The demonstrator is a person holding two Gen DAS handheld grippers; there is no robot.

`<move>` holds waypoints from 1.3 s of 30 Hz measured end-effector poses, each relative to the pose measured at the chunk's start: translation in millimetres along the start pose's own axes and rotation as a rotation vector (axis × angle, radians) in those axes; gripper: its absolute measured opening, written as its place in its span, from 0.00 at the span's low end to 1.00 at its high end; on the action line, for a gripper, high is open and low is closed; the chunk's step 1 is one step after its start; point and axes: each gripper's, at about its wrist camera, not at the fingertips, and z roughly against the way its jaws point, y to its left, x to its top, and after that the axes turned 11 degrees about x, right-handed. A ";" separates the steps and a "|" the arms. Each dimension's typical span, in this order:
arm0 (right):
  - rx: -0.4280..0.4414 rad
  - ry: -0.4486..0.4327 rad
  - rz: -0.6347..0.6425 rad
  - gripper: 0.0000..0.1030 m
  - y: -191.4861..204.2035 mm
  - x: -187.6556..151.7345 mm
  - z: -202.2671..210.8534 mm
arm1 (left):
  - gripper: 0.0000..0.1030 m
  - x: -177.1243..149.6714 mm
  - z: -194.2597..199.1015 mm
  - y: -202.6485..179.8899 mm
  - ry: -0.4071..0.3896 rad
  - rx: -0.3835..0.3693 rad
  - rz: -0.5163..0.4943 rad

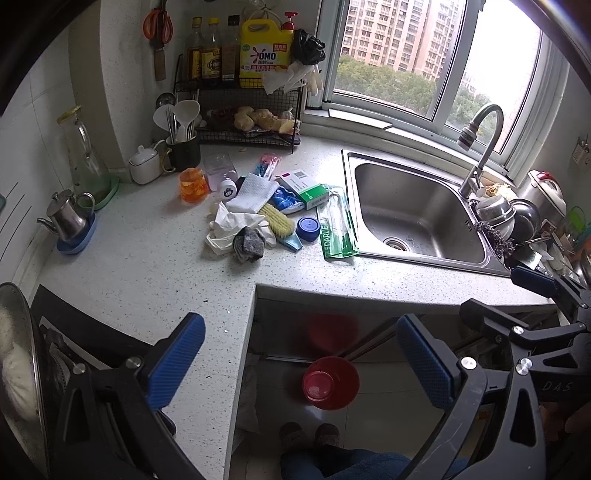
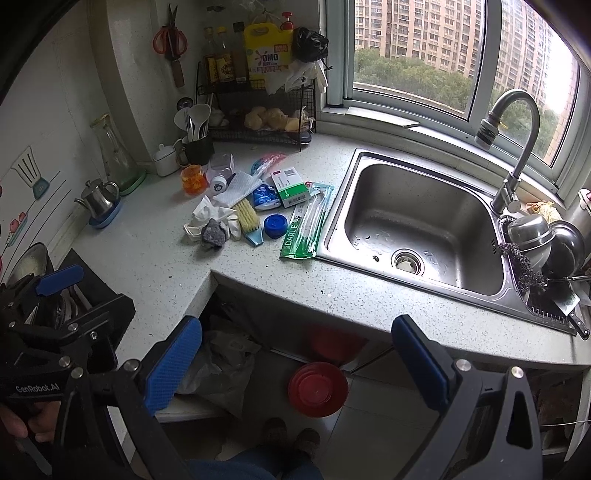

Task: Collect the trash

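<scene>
Trash lies in a messy pile on the white speckled counter, just left of the sink. We see a crumpled white tissue with a gray lump resting against it, a yellow brush, a blue round lid, a green Darlie toothpaste pack and a small green and white box. A white cloth and a blue wrapper sit in the middle of the pile. An orange cup stands at the back left edge of it.

All of this is far ahead of our fingers. Nothing from the pile is between them or touching them.

We hold the left gripper low, in front of the counter's edge, with its two blue pads spread wide apart and nothing in them. We hold the right gripper the same way, its blue pads wide apart too. Between the pads of each one, down on the floor, we see a red bowl. A crumpled plastic bag sits under the counter beside it.

Further back, a black wire rack holds bottles and a yellow jug. Red scissors hang on the wall. A small metal teapot stands on the left. Metal bowls are stacked right of the sink, by the tap.
</scene>
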 end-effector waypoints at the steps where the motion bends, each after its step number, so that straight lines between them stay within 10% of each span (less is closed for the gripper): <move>1: 0.001 0.001 0.000 1.00 -0.1 0.2 -0.4 | 1.00 -0.1 -0.3 -0.4 0.000 0.001 -0.002; 39: 0.059 0.040 0.000 1.00 -15.7 11.3 -14.1 | 1.00 16.8 -14.4 -13.6 0.015 0.019 0.006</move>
